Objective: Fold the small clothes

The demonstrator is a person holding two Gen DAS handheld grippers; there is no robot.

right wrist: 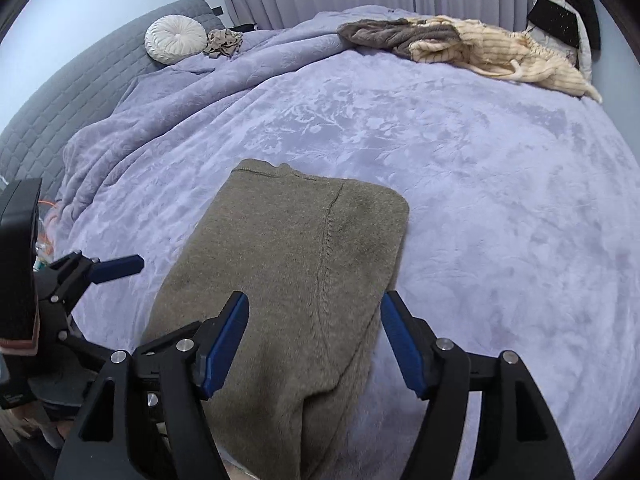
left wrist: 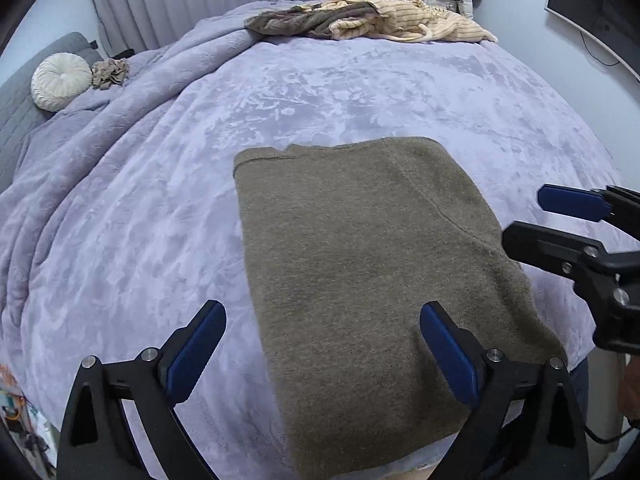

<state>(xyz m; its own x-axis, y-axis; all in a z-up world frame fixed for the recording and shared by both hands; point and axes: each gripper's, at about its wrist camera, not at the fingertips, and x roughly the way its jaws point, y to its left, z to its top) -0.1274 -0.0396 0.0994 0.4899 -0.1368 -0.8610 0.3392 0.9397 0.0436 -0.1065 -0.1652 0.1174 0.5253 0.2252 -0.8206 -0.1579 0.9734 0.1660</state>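
Left wrist view: the olive sweater [left wrist: 360, 280] is being shown folded flat on the lavender blanket [left wrist: 140, 220], its near edge hanging over the bed's edge. The left gripper [left wrist: 322, 354] and right gripper [right wrist: 314, 344] are being held wide apart above it, gripping nothing.

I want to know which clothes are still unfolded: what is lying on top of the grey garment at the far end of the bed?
A crumpled cream striped garment overlaps the grey garment at one end. Anything beneath the pile is hidden.
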